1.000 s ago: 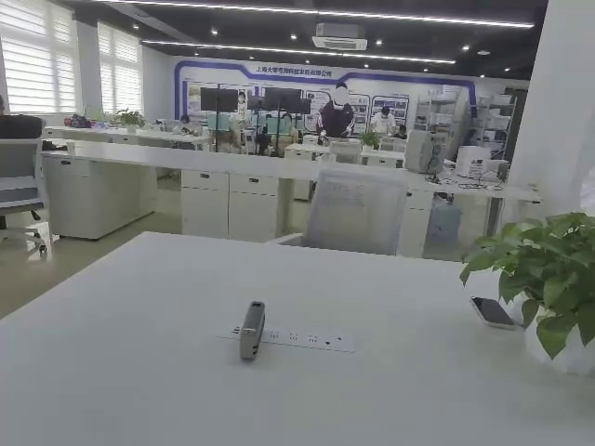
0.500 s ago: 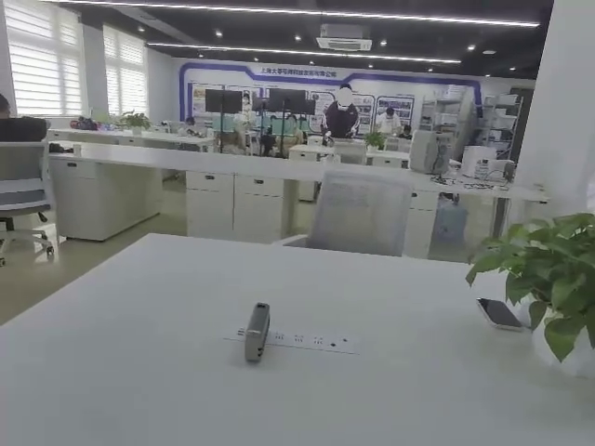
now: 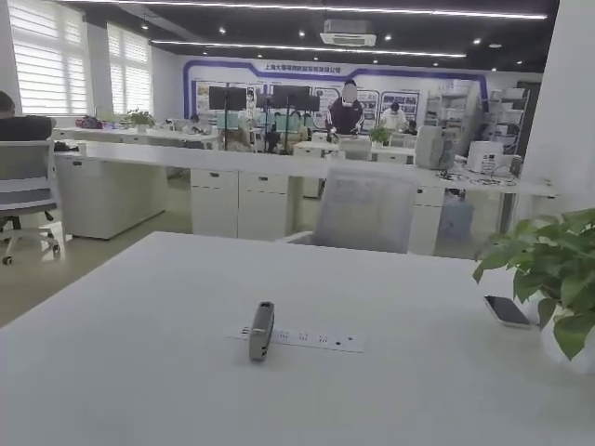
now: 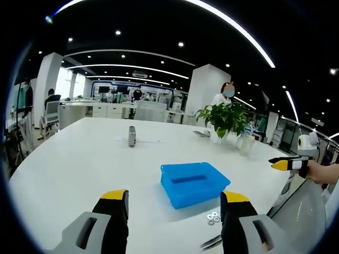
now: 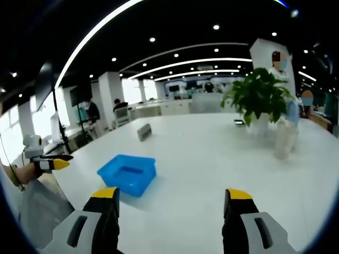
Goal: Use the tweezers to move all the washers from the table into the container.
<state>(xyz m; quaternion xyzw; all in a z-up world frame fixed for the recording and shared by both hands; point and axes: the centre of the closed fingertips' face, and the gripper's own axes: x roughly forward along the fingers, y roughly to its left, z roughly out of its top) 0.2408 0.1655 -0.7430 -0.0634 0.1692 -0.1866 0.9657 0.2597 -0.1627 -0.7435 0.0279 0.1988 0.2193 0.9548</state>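
white table: container, washers, tweezers

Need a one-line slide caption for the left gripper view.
Open left gripper faces the blue container on the white table; washers and tweezers lie nearer, beside one jaw.

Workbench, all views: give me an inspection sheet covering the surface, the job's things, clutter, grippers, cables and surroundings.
Surface: white table, with a socket strip set into it.
Job's things: blue container, open top, no washers visible inside; washers clustered on the table by its near corner; tweezers lying beside them, not yet picked up.
Clutter: grey device on the socket strip; phone; potted plant.
Grippers: left gripper open, empty; right gripper open, empty.
Cables: nothing seen.
Surroundings: open office with desks and a chair at the table's far side.
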